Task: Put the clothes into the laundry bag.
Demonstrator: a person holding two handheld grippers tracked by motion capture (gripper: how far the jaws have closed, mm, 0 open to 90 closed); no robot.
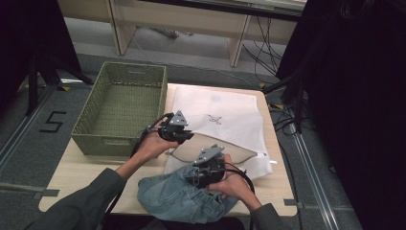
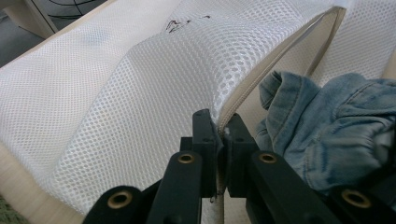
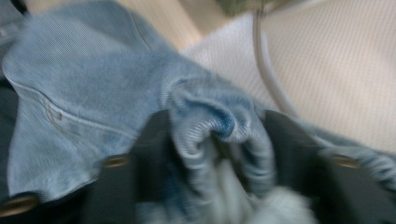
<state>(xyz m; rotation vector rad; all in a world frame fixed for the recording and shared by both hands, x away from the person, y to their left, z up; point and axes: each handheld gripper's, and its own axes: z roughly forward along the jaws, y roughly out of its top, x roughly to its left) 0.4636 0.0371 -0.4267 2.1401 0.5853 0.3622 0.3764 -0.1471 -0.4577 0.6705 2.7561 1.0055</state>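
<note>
On table, mesh bag mouth facing person (held open)

Right gripper view is smeared with blur: the jeans bunch over the right hand-held gripper, hiding its jaws. At six o'clock, the high view's edge crops the jeans.

Light wooden table. Far left: green woven basket, overhanging table's far edge. Centre to right: white mesh bag, flat. Near edge, centre: crumpled blue denim garment, touching bag.
</note>
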